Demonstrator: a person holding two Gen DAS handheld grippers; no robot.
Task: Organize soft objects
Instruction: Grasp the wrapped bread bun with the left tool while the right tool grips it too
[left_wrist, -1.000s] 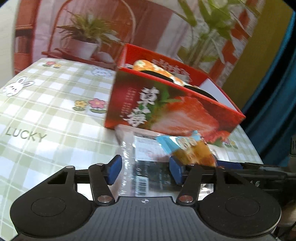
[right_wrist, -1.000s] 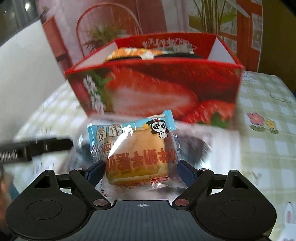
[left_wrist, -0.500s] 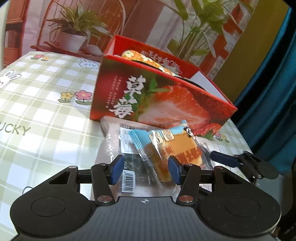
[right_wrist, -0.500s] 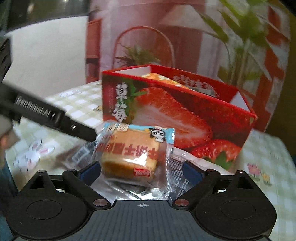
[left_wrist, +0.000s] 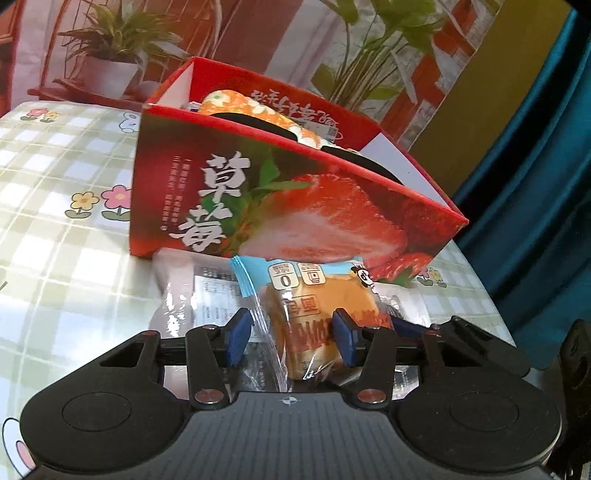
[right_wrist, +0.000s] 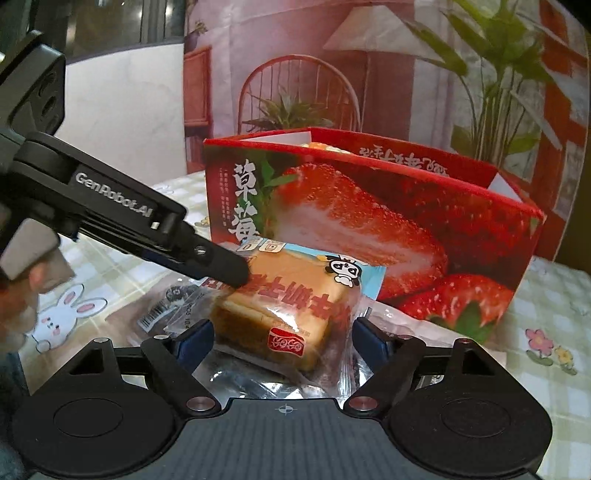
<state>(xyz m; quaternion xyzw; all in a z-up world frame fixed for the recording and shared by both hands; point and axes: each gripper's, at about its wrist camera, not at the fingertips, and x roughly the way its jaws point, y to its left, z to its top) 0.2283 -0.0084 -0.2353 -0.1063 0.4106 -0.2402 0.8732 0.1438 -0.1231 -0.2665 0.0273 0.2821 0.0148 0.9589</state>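
Observation:
A cake in a blue-and-clear packet lies on a flat clear bag with a barcode label, just in front of the red strawberry box. My left gripper straddles one end of the packet: its right pad touches the cake, its left pad only the clear film. My right gripper straddles the packet from the other side. Its jaws are closing with the cake between them, and the pads sit close to the wrapper without squeezing it. The left fingers lie on the packet's far corner.
An orange patterned packet lies inside the box. The checked tablecloth spreads to the left. The table's edge and a blue curtain are close on the right. A hand holds the left gripper.
The left gripper has come in from over the flat bag, so the cake packet now sits between its pads. The right gripper has rolled and sunk, and its jaws have narrowed around the packet.

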